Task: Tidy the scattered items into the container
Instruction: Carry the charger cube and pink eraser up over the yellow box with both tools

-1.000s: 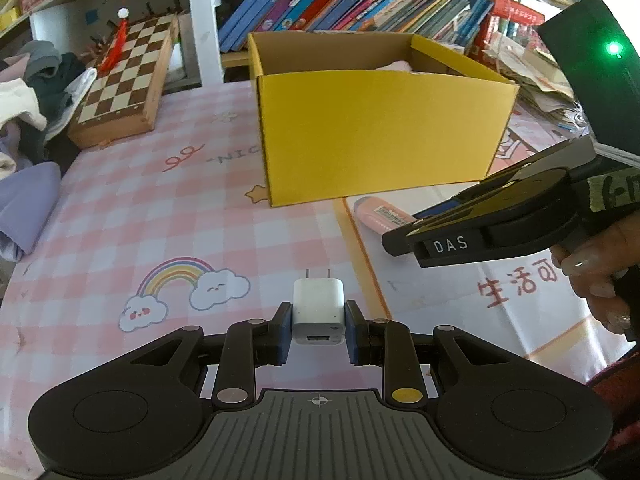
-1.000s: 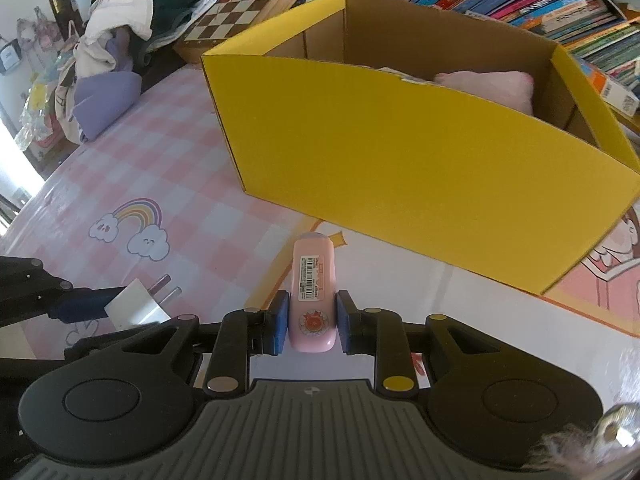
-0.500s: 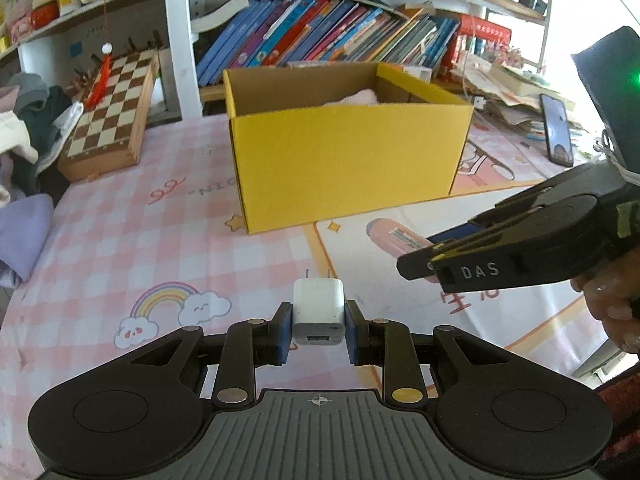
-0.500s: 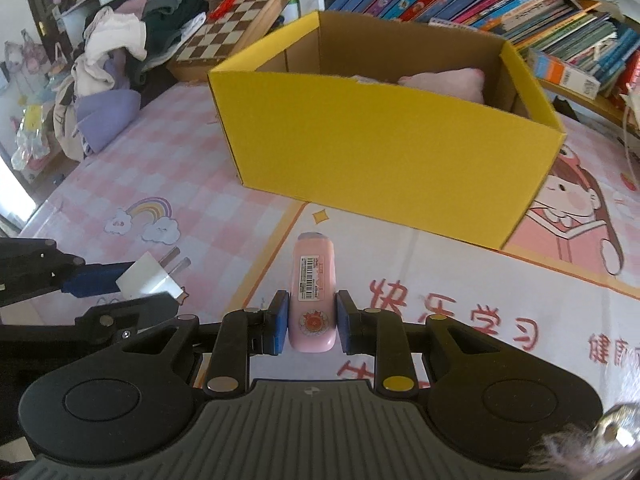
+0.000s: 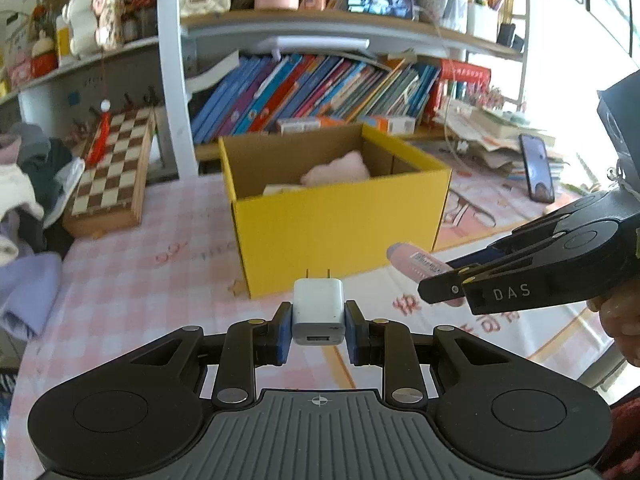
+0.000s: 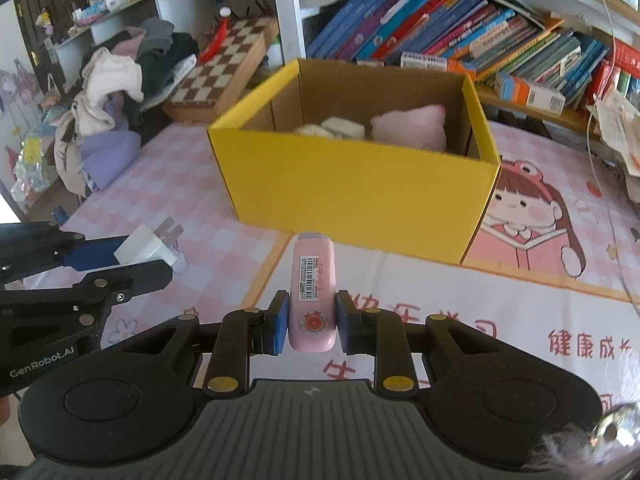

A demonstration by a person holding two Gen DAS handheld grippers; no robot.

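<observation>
My left gripper (image 5: 318, 326) is shut on a white USB charger plug (image 5: 318, 306), prongs pointing forward, held above the pink checked tablecloth. My right gripper (image 6: 312, 322) is shut on a pink tube with a barcode label (image 6: 313, 288). Ahead of both stands the yellow cardboard box (image 5: 340, 220), open at the top, with a pink soft item (image 6: 408, 126) and a pale item inside. In the left wrist view the right gripper (image 5: 448, 286) shows at the right with the pink tube (image 5: 416, 262). The right wrist view shows the left gripper (image 6: 132, 256) with the charger (image 6: 146, 246) at the left.
A chessboard box (image 5: 110, 178) leans at the back left beside a pile of clothes (image 6: 116, 92). A shelf of books (image 5: 320, 88) runs behind the box. A phone (image 5: 538, 168) and stacked papers lie at the back right. A hand (image 5: 620, 320) grips the right tool.
Both grippers have risen with their items still held, so the box now looks lower and its inside shows. The right gripper has also moved sideways over the table.
</observation>
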